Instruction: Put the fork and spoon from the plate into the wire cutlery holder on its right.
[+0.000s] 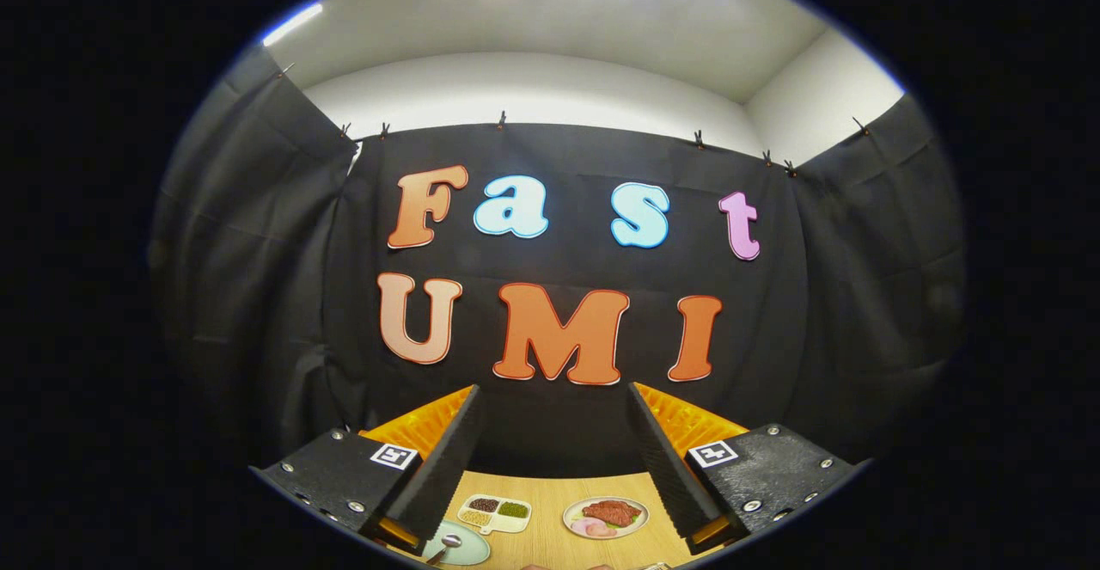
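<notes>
My gripper [554, 432] is held high above the table and stands open, with nothing between its fingers. Far below, beside the left finger, a pale green plate [464, 548] lies on the wooden table [550, 501] with a spoon [447, 543] resting on it. The fork cannot be made out. A small bit of metal [657, 566] shows near the right finger; it may be the wire cutlery holder, but I cannot tell.
Between the fingers on the table lie a white divided tray [496, 513] of beans and a round plate [605, 517] with meat. The black cloth wall hangs just behind the table.
</notes>
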A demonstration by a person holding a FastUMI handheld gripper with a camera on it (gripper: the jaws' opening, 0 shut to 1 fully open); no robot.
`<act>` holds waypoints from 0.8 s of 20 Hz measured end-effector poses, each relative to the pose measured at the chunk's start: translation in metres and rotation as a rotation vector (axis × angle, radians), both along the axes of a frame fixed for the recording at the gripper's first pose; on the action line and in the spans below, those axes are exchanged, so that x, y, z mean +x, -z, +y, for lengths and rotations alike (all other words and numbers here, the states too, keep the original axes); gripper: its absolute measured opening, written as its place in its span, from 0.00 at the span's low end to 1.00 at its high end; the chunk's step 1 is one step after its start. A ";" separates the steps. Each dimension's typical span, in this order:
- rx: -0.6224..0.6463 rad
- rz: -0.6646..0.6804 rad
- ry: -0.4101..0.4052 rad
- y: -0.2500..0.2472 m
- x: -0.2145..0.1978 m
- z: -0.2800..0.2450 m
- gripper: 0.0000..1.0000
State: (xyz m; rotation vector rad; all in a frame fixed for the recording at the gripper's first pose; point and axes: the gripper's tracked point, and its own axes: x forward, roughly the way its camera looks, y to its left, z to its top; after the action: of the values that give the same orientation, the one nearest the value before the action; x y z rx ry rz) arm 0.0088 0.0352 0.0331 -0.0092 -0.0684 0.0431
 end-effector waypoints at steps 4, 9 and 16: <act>0.002 0.009 -0.034 0.003 0.006 0.022 0.99; -0.011 0.128 -0.082 0.042 0.016 0.053 0.98; 0.004 0.460 -0.204 0.132 0.020 0.118 0.98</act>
State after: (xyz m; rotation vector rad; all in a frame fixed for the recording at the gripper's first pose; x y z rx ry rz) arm 0.0293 0.1535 -0.0988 0.0114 0.3909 0.2473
